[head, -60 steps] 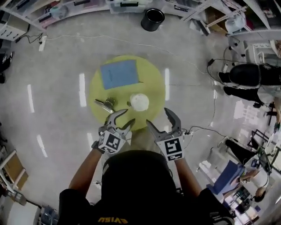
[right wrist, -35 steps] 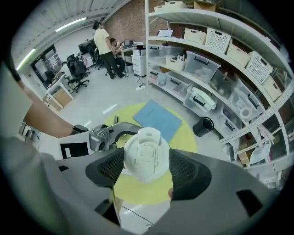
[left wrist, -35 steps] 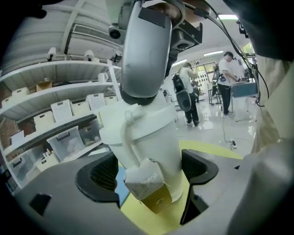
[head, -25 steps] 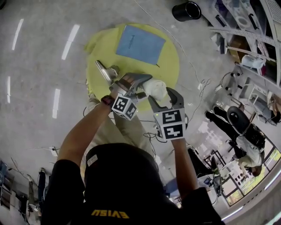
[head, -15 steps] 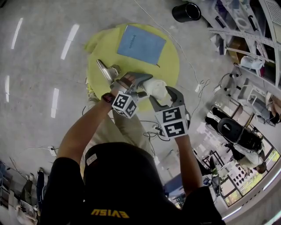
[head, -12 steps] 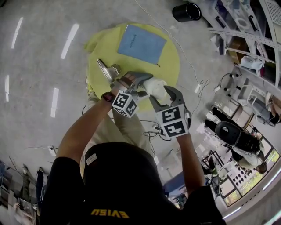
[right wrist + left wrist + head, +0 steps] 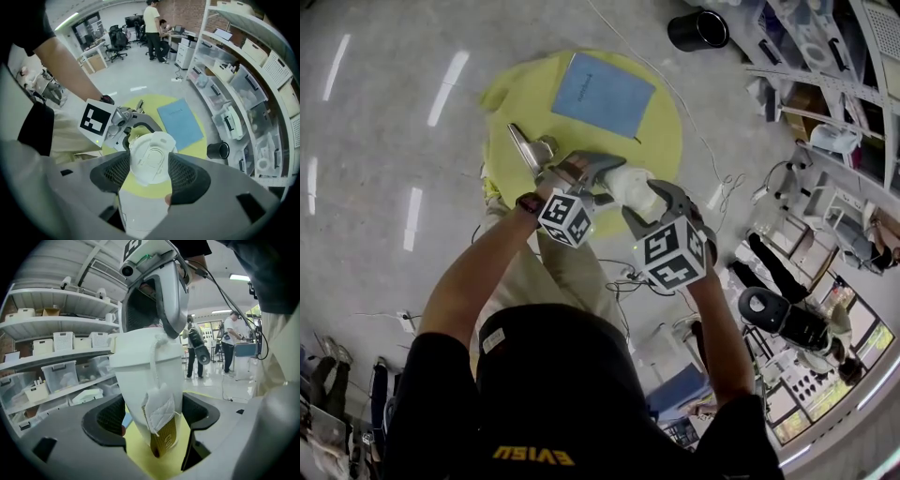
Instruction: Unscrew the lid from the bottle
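Observation:
The white bottle [image 7: 630, 184] hangs tilted over the near edge of the yellow table [image 7: 525, 103]. My left gripper [image 7: 614, 180] comes in from the side, and its pads press both sides of the bottle's body [image 7: 150, 380]. A tea-bag tag [image 7: 161, 423] hangs down the bottle's front. My right gripper [image 7: 652, 201] points down from above. Its jaws have just been closing with the round white lid [image 7: 151, 161] between them, and both pads now touch the lid's rim. The left gripper view also shows one right finger [image 7: 166, 296] lying against the lid's edge.
A blue folder [image 7: 602, 94] lies on the table's far side and a metal clip [image 7: 530, 150] near its left edge. A black bucket [image 7: 697, 28] stands on the floor beyond. Shelves with bins [image 7: 253, 98] line the right, and people stand farther off.
Earlier both grippers hung open short of the bottle standing on the table; now each is on it. In the last second the right gripper rolled about the lid, turning its marker cube.

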